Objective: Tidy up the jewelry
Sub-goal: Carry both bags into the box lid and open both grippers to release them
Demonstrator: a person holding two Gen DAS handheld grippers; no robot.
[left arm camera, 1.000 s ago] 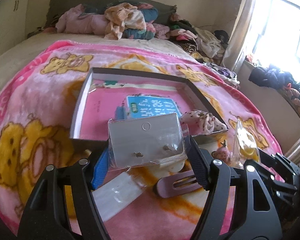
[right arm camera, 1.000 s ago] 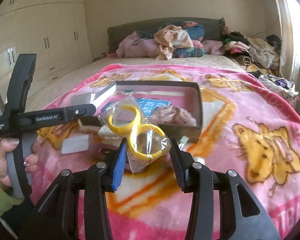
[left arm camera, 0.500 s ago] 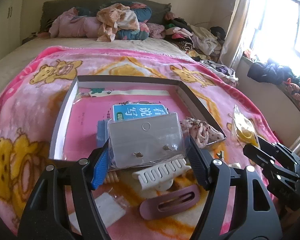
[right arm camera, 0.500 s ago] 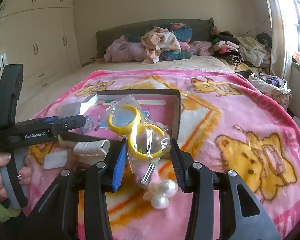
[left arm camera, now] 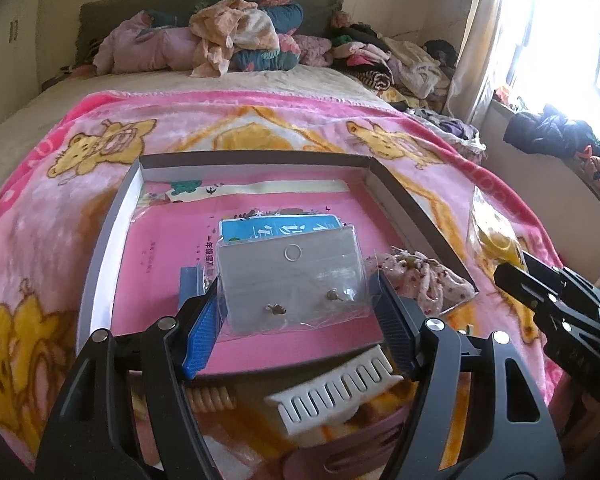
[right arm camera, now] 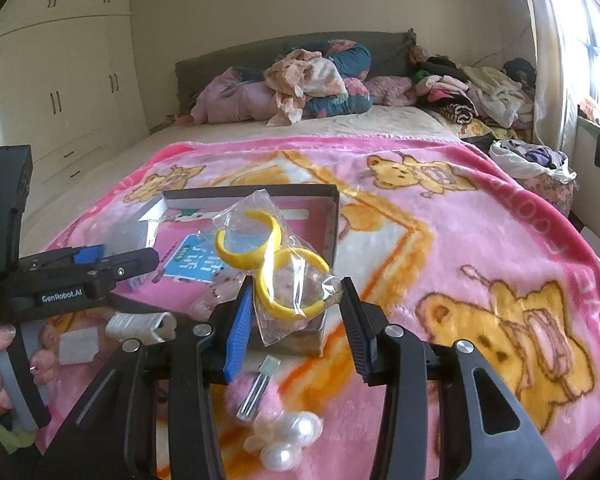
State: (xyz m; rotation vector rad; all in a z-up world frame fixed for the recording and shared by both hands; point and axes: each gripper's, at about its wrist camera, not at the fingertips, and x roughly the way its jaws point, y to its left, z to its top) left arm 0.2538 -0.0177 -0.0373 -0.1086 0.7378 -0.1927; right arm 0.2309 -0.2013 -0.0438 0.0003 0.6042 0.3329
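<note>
My left gripper [left arm camera: 296, 316] is shut on a clear bag with a grey earring card [left arm camera: 292, 280] and holds it over the near part of an open shallow box [left arm camera: 108, 240] with a pink lining. My right gripper [right arm camera: 296, 320] is shut on a clear bag with two yellow bangles [right arm camera: 276, 264], just above the box's near right corner [right arm camera: 332, 216]. In the box lie a blue card [left arm camera: 276, 228] and a floral scrunchie [left arm camera: 428, 280]. The right gripper and its bag also show in the left wrist view [left arm camera: 496, 240].
On the pink bear blanket [right arm camera: 460, 240] near the box lie a white claw clip [left arm camera: 332, 396], a coil hair tie [left arm camera: 212, 400], a mauve clip [left arm camera: 340, 452], a pearl hair clip [right arm camera: 280, 440] and a small white packet [right arm camera: 78, 344]. Clothes pile at the headboard [left arm camera: 228, 40].
Both grippers have moved forward toward the box with their bags. The earring card now hangs over the box floor and the bangle bag over its near right corner.
</note>
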